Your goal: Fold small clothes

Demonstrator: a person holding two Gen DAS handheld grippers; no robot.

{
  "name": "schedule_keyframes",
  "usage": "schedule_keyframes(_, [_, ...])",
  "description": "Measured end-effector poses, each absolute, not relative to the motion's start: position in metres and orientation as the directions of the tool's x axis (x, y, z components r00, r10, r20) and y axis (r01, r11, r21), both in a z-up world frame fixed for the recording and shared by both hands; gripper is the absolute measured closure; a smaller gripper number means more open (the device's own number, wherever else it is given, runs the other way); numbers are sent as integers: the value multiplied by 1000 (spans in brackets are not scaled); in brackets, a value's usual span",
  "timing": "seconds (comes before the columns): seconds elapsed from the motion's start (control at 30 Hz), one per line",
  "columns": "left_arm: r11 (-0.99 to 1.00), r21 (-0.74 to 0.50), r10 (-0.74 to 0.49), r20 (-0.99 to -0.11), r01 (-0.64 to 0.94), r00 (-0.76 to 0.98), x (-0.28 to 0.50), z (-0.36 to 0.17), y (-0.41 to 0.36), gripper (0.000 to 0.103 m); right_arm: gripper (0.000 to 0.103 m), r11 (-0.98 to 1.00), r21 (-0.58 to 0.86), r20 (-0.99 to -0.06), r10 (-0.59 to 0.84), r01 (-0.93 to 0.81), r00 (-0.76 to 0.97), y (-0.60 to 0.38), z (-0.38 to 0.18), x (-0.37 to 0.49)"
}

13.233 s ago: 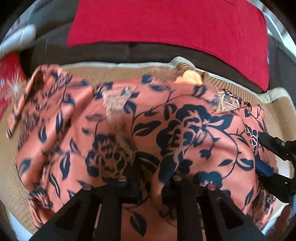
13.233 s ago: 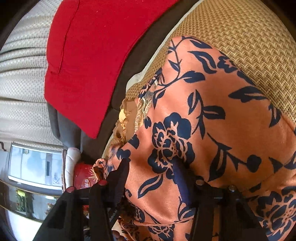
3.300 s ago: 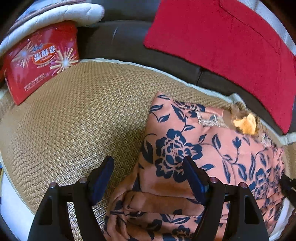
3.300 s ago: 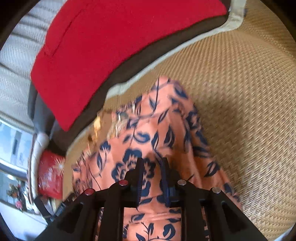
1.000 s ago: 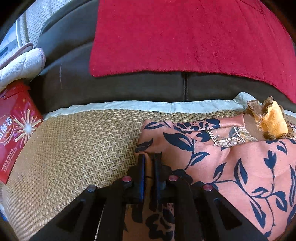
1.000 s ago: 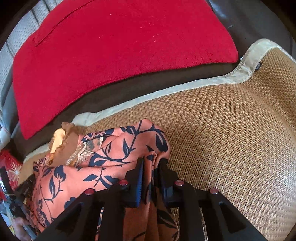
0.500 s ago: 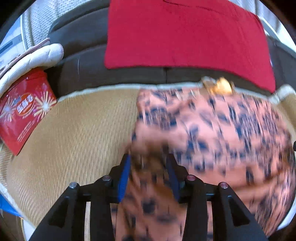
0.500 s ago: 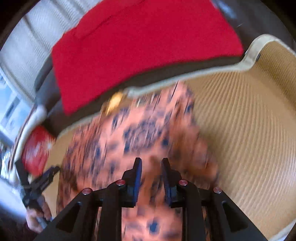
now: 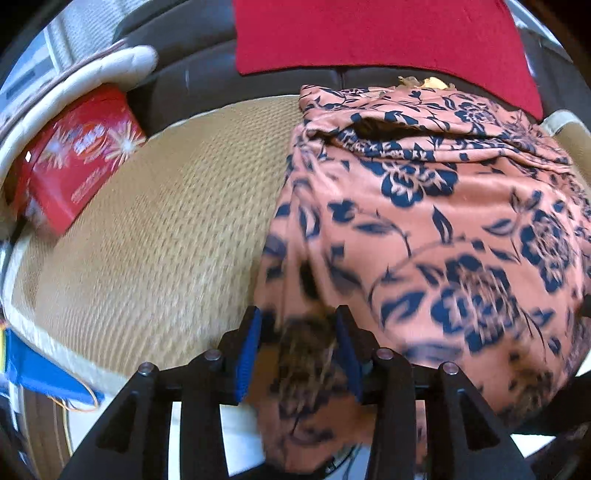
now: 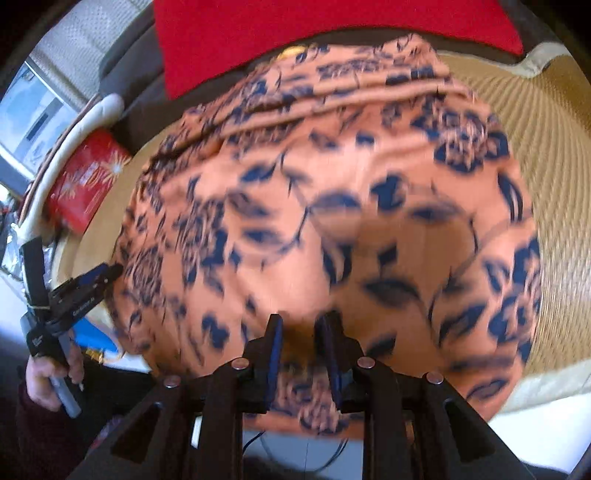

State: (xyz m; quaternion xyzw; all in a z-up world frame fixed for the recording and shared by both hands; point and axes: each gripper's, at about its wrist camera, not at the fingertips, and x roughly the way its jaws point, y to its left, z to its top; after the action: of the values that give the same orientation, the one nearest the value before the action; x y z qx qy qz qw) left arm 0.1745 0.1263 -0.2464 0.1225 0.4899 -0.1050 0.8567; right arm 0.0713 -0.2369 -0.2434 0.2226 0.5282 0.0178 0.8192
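Fabric of the floral garment (image 9: 424,221) sits between your opening left gripper (image 9: 299,328) and part-open right gripper (image 10: 300,326); the near edge may slide floorward.

Motion blur smears the floral garment (image 10: 332,221) nearest both tools; whether the pads (image 9: 248,354) press it cannot be told. Its near hem passes behind the fingers. The red box's (image 9: 74,158) lettering is unreadable.

- A woven straw mat (image 9: 155,236) with a pale cloth border covers the seat of a dark sofa (image 9: 192,70).
- A red blanket (image 9: 369,33) hangs over the sofa's backrest.
- A red printed box (image 9: 77,155) sits at the mat's left edge, beside a white padded cushion (image 9: 110,70).
- Bright daylight falls across everything.
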Motion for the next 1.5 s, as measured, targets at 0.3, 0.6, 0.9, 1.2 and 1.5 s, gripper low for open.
schedule_keyframes(0.3, [952,-306,-295,-925,-9,241,132,-291,222,34,4,809,480,-813,265,339,518,-293,-243,-16])
schedule_keyframes(0.6, [866,-488,-467,-867,-112,171,142,-323,226,32,4,764,428,-891,266,483,369,-328,-311,-24])
schedule_keyframes(0.9, [888,-461,-453,-872,1,187,140,-320,215,88,88,814,402,-902,274,419,335,-309,-325,-1])
schedule_keyframes(1.2, [836,-528,-549,-806,149,221,124,-270,222,95,95,796,514,-810,327,319,487,-296,-255,-34])
schedule_keyframes(1.5, [757,-603,-653,-709,251,267,150,-188,240,95,95,766,612,-675,376,197,635,-307,-161,-38])
